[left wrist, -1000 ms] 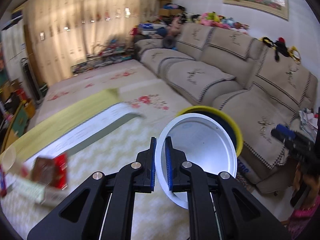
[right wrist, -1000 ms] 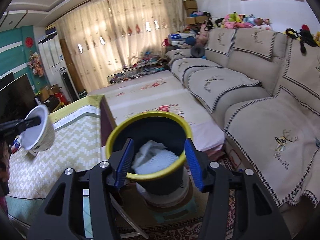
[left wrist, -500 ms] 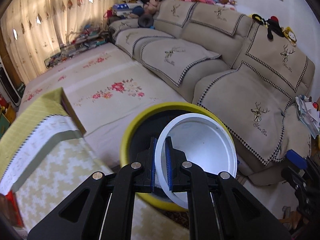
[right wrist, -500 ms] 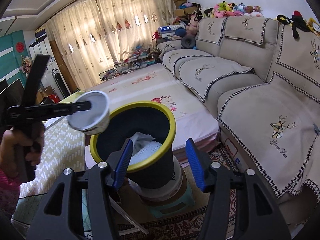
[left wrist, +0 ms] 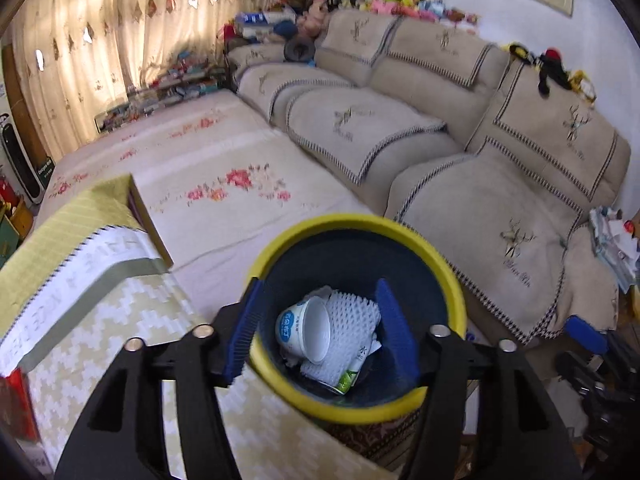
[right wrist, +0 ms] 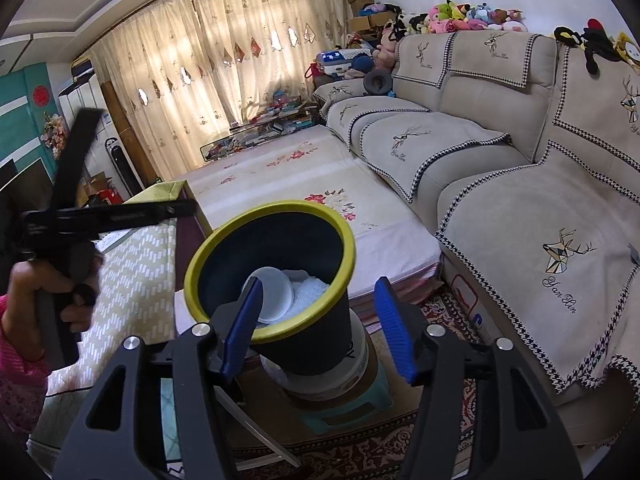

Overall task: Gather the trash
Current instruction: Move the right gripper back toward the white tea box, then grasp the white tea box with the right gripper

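Left wrist view, item one: my left gripper (left wrist: 320, 332), jaws spread wide apart and holding nothing, hangs directly over the trash bin (left wrist: 448, 276). The bin serves as my landmark: dark inside, yellow rim.

Item two: white paper cup (left wrist: 306, 330), blue print on its side, lying tipped inside the bin with its mouth facing the right side of the bin. It rests against a white foam net (left wrist: 352, 320), also inside the bin. A small white carton with green print (left wrist: 352, 376) lies at the near side of the bin floor.

Item three: table with a yellow-green zigzag cloth (left wrist: 120, 320), touching or just beside the bin's left rim; I cannot tell which.

Item four: beige sofa (left wrist: 500, 208), beyond and to the right of the bin.

Right wrist view, item five: my right gripper (right wrist: 316, 320), jaws likewise wide apart and empty, sits near the bin (right wrist: 340, 232), on its near side. The cup's round bottom (right wrist: 274, 292) shows inside the bin. The bin stands on a white bucket (right wrist: 352, 364), itself on a teal stool (right wrist: 360, 404). The left gripper (right wrist: 180, 208) reaches toward the bin from its left.
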Tool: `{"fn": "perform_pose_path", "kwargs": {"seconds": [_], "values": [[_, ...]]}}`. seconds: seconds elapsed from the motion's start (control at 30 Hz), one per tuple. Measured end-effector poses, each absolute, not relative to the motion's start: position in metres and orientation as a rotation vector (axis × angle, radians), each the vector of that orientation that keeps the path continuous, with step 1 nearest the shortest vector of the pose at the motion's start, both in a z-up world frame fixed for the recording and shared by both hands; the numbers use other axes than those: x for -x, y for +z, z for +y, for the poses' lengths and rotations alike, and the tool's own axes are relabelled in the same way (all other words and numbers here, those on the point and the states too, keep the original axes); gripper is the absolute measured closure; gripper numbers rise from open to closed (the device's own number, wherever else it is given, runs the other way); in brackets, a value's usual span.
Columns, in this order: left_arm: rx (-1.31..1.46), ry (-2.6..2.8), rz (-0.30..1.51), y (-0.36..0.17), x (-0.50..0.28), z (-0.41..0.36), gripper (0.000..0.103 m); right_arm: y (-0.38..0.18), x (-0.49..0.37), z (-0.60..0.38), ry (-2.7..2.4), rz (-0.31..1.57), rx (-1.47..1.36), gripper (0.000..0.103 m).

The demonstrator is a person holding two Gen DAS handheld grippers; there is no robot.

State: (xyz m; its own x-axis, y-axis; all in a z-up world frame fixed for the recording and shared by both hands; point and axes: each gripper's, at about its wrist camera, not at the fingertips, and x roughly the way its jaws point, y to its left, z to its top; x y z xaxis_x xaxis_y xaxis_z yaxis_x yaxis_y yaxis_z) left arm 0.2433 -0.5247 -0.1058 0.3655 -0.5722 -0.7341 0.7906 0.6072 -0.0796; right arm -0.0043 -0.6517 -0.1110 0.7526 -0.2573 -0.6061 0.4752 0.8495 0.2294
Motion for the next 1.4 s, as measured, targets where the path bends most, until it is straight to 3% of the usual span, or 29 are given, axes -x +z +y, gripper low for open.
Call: {"fn": "perform_pose_path", "kwargs": {"seconds": [0.2,0.33,0.87,1.13,1.4], "values": [[-0.239,-0.870,0.666,-0.057,-0.207,-0.440,0.013,-0.103,0.000,-0.635,-0.375,0.587,-0.366,0.045],[-0.210,-0.799,0.585,-0.033,-0.182,-0.372,0.005,-0.096,-0.006,-0.617,-0.340,0.585,-0.337,0.043],[-0.053,-0.371,0.528,-0.019,-0.129,-0.110,0.005,-0.071,-0.081,-0.486,0.001,0.623,-0.191,0.040],[0.017,-0.236,0.525,-0.024,-0.120,-0.036,0.005,-0.064,-0.140,-0.403,0.239,0.659,-0.078,0.040],[0.062,-0.207,0.547,-0.038,-0.124,-0.012,0.005,-0.076,-0.203,-0.334,0.423,0.701,0.041,0.039]]}}
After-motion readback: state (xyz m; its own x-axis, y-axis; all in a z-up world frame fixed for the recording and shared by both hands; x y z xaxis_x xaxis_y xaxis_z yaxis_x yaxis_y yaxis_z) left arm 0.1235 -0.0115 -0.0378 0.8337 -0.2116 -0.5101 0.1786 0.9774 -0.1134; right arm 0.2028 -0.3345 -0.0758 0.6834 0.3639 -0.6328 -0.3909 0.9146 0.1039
